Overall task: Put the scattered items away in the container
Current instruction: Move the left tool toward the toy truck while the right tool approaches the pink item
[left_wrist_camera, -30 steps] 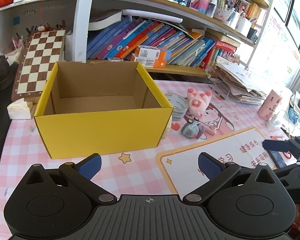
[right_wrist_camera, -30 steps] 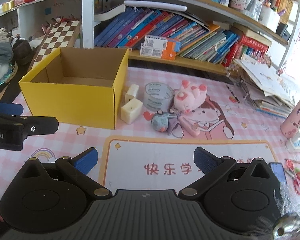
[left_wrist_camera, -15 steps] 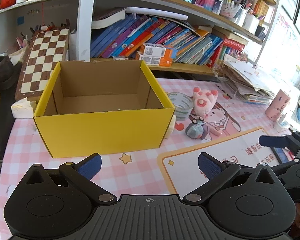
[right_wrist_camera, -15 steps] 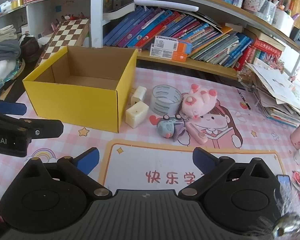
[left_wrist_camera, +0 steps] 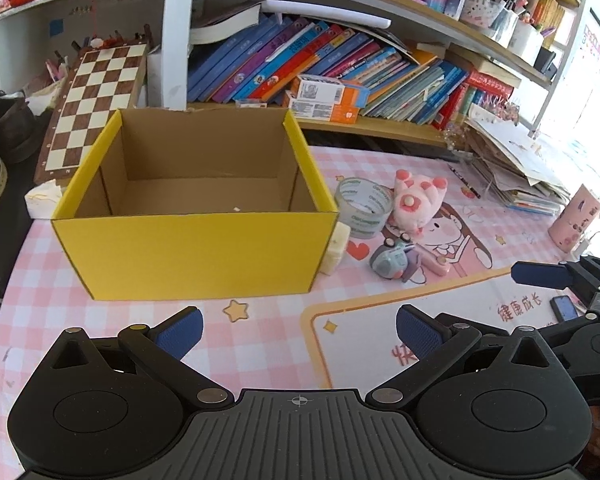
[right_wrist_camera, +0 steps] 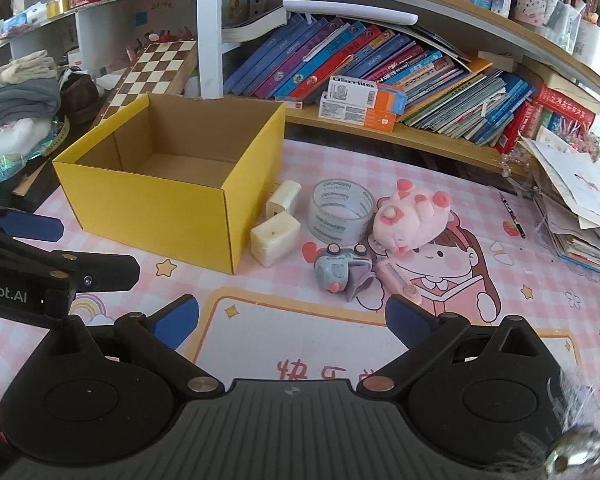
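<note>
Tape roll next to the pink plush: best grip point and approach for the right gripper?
Grip the tape roll from above, one finger inside the core and one outside, on its near wall. It stands with the hole facing up; the pink plush crowds its right side, while the right gripper is open.

My left tongs (right_wrist_camera: 28, 240) read "obot.AI" in white along the arm. The box (right_wrist_camera: 350, 90) on the shelf read "usmile". Tape roll (right_wrist_camera: 340, 210) lettering stayed too small to read.

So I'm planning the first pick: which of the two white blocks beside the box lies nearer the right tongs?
The squat block, by the box's front corner. The other block sits behind it, farther along the box's side, beside the tape roll.
</note>
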### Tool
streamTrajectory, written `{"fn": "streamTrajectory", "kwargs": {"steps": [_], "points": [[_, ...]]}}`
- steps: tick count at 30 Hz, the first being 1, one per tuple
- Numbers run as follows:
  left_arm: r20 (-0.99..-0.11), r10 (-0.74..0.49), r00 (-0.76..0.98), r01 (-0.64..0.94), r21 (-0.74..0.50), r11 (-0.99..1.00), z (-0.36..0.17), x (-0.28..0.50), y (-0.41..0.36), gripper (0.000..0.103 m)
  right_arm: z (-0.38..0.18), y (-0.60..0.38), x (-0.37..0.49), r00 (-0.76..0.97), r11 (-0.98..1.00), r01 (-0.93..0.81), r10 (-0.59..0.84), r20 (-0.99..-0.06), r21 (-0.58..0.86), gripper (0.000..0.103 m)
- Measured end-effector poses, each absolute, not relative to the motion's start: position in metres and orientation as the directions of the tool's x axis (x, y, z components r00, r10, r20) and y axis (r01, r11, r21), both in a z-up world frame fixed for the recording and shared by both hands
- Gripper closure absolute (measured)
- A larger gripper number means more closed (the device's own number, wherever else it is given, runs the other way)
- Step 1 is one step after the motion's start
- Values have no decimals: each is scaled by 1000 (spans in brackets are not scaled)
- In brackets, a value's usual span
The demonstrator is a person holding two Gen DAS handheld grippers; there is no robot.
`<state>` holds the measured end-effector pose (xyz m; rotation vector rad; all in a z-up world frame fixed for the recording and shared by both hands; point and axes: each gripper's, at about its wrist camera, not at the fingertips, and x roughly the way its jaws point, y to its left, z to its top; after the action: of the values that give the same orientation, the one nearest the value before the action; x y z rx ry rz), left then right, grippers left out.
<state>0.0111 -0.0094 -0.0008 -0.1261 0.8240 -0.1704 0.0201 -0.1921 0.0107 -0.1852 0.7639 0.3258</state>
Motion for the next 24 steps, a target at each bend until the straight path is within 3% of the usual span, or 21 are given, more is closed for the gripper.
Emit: {"fn": "streamTrajectory", "kwargs": {"steps": [7,15,24], "points": [[-715,-166,679,115,-120,986,2,19,-45,0,6,-225,30,662,931,-366,253,-705,-9,2],[-664,-83,743,155,51,987,12,32,-90,0,-2,-272,44,648,944,-327,263,-714,52,1],[-687,-67,724,159,72,985,6,46,-123,1,-13,-299,66,627,929,-361,310,-714,86,2]]}}
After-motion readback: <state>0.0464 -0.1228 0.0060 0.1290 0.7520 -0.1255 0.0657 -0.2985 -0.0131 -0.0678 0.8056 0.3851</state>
